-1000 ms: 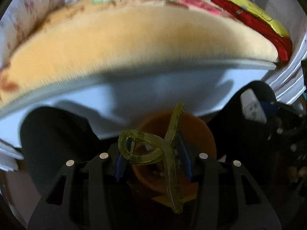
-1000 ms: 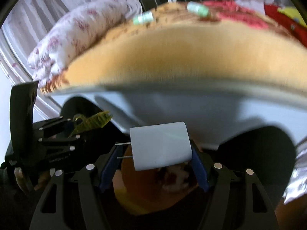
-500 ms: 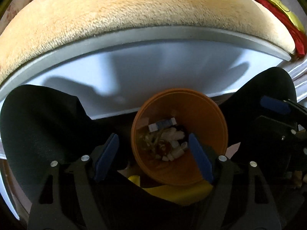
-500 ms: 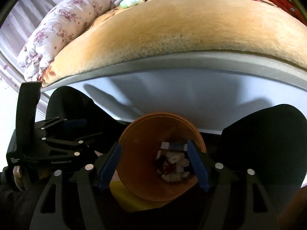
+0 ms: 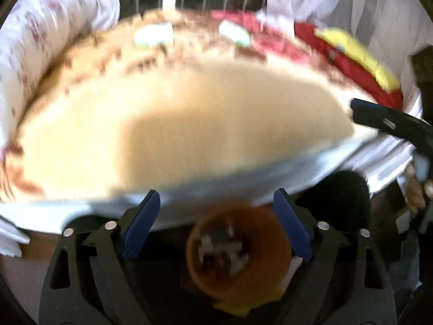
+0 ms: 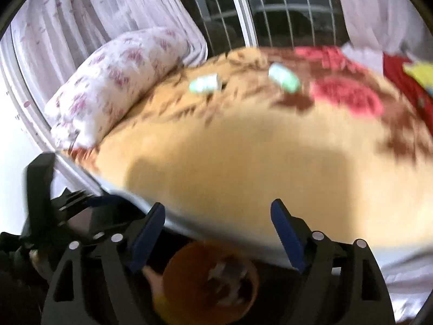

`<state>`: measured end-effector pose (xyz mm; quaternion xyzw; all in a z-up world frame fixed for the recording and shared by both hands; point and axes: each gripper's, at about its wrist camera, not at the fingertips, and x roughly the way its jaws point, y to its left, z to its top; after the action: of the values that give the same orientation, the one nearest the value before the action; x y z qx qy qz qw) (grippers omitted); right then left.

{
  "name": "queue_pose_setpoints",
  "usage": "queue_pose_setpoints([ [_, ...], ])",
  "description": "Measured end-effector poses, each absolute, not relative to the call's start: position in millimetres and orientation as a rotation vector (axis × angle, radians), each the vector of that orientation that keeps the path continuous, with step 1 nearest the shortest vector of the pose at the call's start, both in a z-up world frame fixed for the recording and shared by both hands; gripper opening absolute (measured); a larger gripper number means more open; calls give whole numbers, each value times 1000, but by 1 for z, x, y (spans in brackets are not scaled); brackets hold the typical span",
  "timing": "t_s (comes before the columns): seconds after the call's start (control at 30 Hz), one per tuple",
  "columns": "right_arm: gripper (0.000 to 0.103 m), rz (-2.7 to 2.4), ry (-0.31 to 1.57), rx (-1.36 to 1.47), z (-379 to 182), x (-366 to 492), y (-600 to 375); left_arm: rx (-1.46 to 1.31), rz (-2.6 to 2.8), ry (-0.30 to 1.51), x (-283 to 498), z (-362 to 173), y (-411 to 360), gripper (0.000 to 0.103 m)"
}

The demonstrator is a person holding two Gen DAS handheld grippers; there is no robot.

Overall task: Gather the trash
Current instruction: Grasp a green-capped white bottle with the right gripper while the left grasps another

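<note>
An orange bin (image 5: pixel 239 254) with scraps inside stands on the floor below the bed edge; it also shows in the right wrist view (image 6: pixel 209 279). My left gripper (image 5: pixel 216 219) is open and empty above the bin. My right gripper (image 6: pixel 217 224) is open and empty above the bin too. Two pale green pieces of trash (image 6: pixel 204 84) (image 6: pixel 284 77) lie far back on the tan blanket (image 6: pixel 243 149); in the left wrist view they show blurred (image 5: pixel 153 33) (image 5: pixel 234 32).
A floral pillow (image 6: pixel 116 78) lies at the bed's left. Red and yellow cloth (image 5: pixel 360 62) lies at the right. A barred window (image 6: pixel 270 8) and curtains are behind. The other gripper shows at each view's side (image 5: pixel 392 124) (image 6: pixel 40 203).
One second ago the left gripper held a yellow hair clip and the right a white paper piece; both were let go into the bin. Both grippers have since tilted up toward the bed.
</note>
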<state>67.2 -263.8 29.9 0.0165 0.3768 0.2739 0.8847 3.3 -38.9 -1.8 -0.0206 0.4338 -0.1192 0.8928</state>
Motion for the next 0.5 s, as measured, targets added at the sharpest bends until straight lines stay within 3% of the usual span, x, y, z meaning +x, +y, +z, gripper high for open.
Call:
queue_pose_setpoints([
  [0.23,80,452,729,-141,52,214,-237,-136,-201,824,45,22,-15,85],
  [0.5,80,376,809,-333,31,342,-199,-162,-165,889,68,1,4,85],
])
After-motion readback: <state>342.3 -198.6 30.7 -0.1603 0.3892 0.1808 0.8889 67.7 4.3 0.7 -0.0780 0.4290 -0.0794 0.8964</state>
